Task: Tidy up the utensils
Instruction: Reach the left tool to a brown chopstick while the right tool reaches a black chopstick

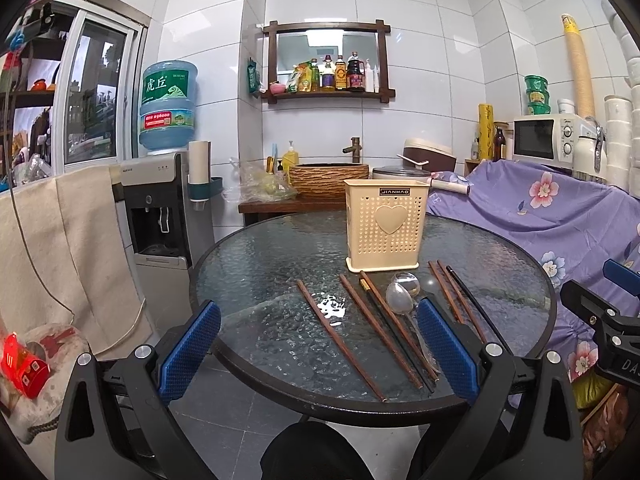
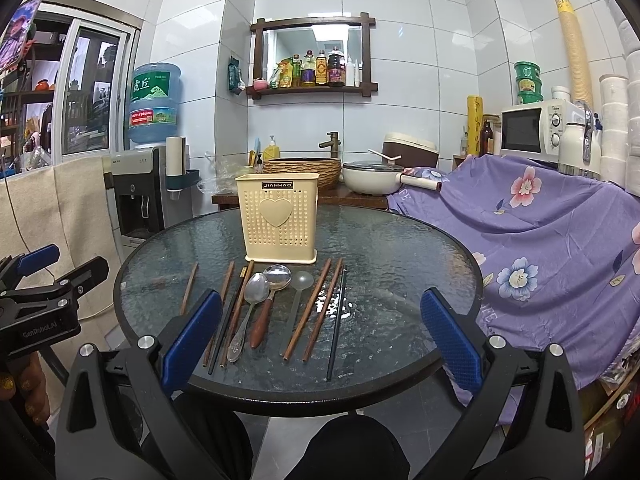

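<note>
Nearest you, your left gripper (image 1: 316,344) and right gripper (image 2: 320,340) hover at the round glass table's (image 2: 400,240) front edge, jaws spread wide, holding nothing. Beyond them, wooden chopsticks (image 2: 306,308), a black chopstick (image 2: 337,320) and three spoons (image 2: 256,304) lie loose in a row. Farther back, the cream utensil holder (image 2: 278,218) stands upright.

Your left gripper (image 1: 318,350) gapes above table (image 1: 256,264); chopsticks (image 1: 340,346), spoons (image 1: 402,298) before holder (image 1: 385,226); third spoon maybe.
</note>
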Tool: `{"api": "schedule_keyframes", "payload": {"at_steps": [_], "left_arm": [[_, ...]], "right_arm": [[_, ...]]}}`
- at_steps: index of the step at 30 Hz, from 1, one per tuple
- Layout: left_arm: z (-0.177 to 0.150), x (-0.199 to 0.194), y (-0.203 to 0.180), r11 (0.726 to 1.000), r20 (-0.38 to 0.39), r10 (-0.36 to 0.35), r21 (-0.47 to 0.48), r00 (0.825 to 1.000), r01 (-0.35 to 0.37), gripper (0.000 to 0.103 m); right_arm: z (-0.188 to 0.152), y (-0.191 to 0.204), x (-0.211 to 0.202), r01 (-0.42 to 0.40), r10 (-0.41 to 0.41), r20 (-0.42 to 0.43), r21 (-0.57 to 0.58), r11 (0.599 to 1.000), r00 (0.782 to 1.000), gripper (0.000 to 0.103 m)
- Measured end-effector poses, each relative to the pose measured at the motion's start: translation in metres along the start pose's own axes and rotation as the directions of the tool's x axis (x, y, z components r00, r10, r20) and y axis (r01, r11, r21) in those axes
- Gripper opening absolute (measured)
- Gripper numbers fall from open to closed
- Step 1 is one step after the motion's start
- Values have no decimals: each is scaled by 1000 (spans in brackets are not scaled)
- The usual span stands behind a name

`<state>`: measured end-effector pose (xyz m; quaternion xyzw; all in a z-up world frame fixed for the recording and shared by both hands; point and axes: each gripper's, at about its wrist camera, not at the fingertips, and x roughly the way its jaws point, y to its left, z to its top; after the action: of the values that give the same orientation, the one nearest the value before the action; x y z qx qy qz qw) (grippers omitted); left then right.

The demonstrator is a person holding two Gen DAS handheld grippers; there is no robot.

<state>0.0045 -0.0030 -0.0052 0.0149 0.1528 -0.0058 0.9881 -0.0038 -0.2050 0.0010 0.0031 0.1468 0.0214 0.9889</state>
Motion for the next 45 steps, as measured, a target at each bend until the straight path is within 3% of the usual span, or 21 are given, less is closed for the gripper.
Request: {"api": "schedule_keyframes", "payload": {"at_steps": [4,7,11,15,20,23,28,34,36,42,45], "left_arm": [[-1,12,4,1000,-48,-6,-28,999,5,97],[-3,28,11,998,-129,-3,-58,992,-5,97],[-6,59,23,994,-239,-36,-110,970,10,97],[-2,86,25,996,-301,-26,-91,953,-2,96],[4,126,22,998,-373,-26,-65,927,2,81],[6,155,23,998,-439,-34,-62,898,8,73],[11,192,32,995,-508,-66,-93,859,22,62],[13,227,37,993,-601,-84,-112,795,20,52],[13,236,34,996,-614,-67,-94,786,11,49],[13,255,27,996,-640,-66,-93,765,7,41],[13,263,27,997,-644,-43,-79,764,-10,39]], "right_arm": [[-3,0,8,3,-3,-31,0,1000,1000,98],[-3,-2,18,6,-6,-61,-2,1000,998,98],[-4,-12,42,0,3,-122,21,1000,993,98],[-1,-22,71,14,-9,-174,26,1000,985,98],[10,-33,117,25,-20,-251,15,1000,968,95],[15,-38,157,-2,7,-344,15,1000,939,83],[14,-45,216,-15,40,-499,55,998,866,66],[15,-50,247,1,43,-571,76,997,820,55],[15,-50,256,-4,57,-591,91,996,804,50],[16,-50,275,7,44,-611,80,997,790,43],[15,-53,284,25,30,-622,79,997,782,36]]}}
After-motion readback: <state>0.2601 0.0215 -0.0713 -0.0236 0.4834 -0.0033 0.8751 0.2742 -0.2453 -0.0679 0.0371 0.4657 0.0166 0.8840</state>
